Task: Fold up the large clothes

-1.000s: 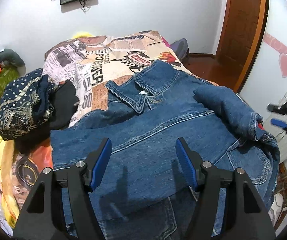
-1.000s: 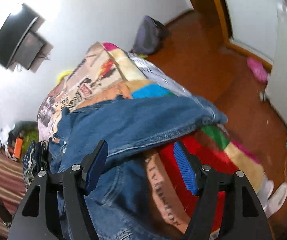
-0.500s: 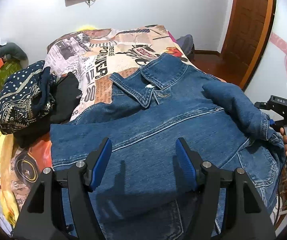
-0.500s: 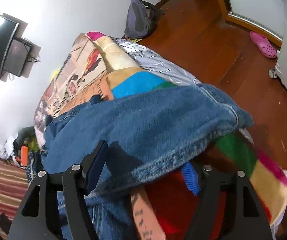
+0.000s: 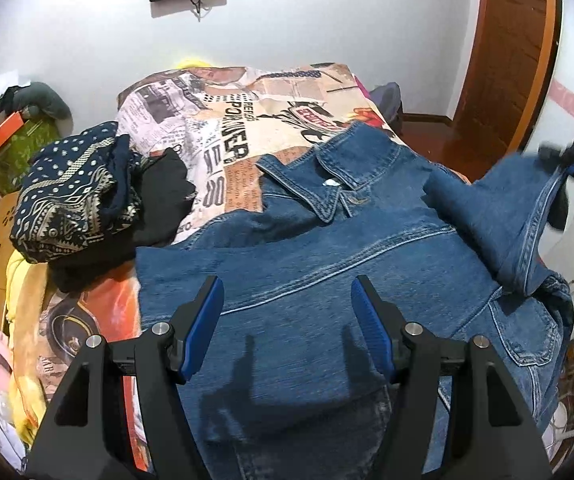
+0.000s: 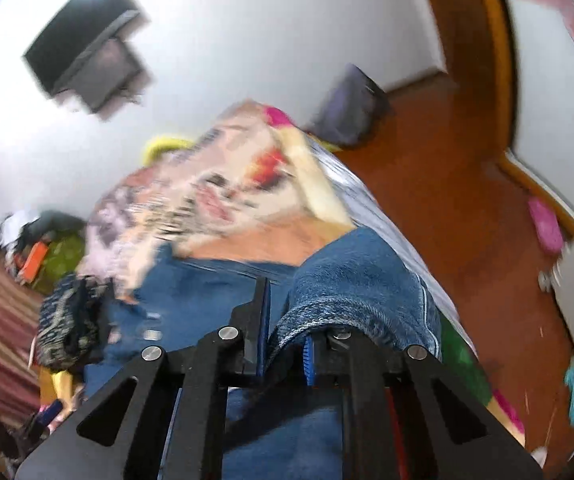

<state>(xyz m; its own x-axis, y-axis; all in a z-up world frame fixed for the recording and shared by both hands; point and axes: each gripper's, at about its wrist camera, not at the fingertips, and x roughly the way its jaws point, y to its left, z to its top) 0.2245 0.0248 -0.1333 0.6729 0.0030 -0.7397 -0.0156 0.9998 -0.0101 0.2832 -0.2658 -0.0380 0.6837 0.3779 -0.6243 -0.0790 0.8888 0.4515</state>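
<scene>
Sleeve (image 6: 351, 280) of blue denim jacket (image 5: 327, 280), spread on the newsprint-patterned bedspread (image 5: 231, 120), sits between the closing jaws of the right gripper (image 6: 285, 344). Left gripper (image 5: 287, 320) hovers above the jacket, jaws apart, empty.

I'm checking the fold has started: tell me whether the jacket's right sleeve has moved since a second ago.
Yes. In the left wrist view the sleeve has come up off the denim jacket, its cuff raised toward the wooden door, pinched by the closing right gripper.
</scene>
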